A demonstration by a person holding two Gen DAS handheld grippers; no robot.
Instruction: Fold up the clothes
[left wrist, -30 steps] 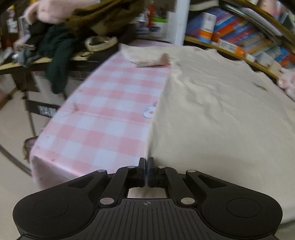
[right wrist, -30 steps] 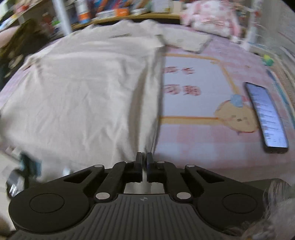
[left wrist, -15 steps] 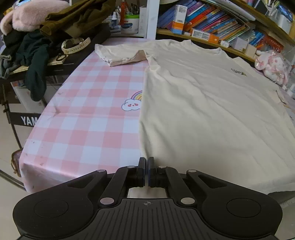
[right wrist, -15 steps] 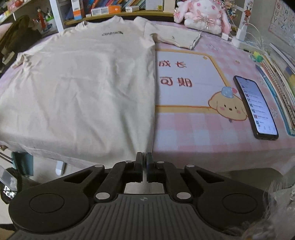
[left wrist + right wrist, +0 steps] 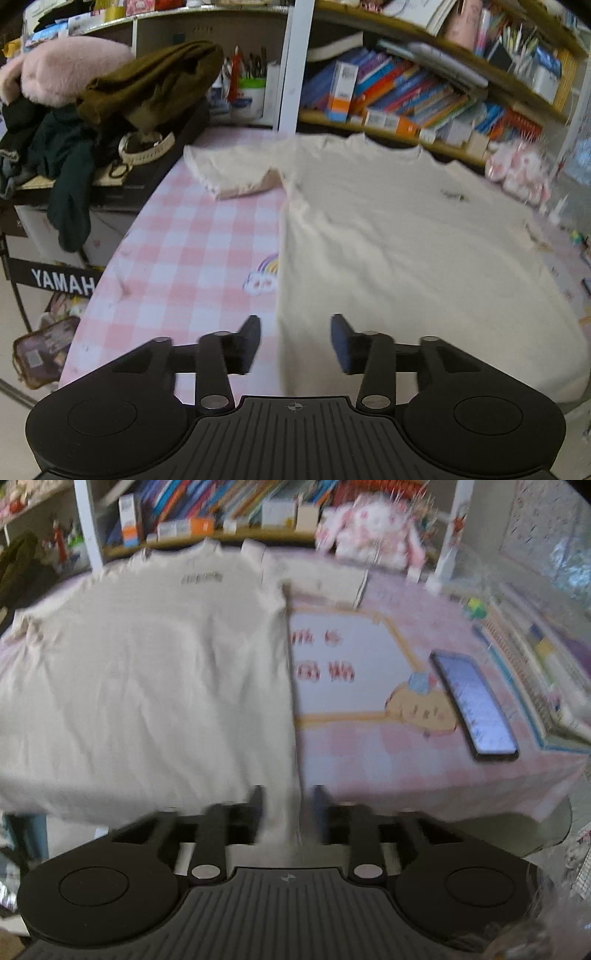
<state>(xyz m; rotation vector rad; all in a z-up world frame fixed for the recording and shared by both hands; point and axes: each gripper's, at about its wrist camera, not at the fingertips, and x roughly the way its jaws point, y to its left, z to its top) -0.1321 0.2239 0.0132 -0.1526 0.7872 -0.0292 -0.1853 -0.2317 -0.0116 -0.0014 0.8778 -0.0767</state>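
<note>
A cream T-shirt [image 5: 399,236] lies spread flat on the pink checked tablecloth [image 5: 192,258], collar toward the far shelf, hem hanging over the near edge. My left gripper [image 5: 295,341] is open at the shirt's bottom left corner, with the hem's edge between its fingers but not pinched. In the right wrist view the same T-shirt [image 5: 147,672] fills the left half. My right gripper [image 5: 288,812] is open at the bottom right corner, and the hem edge hangs loose between its fingers. Both sleeves lie spread outward near the shelf.
A phone [image 5: 474,705] lies on the table's right part beside stacked books [image 5: 543,679]. A plush toy [image 5: 373,535] sits at the back right. Dark clothes and a pink plush [image 5: 74,96] are heaped on a keyboard stand left of the table. Bookshelves [image 5: 406,96] line the back.
Both grippers were shut on the hem corners and have now opened, letting go of the shirt. The shirt has settled flat, and both views have pulled back slightly.
</note>
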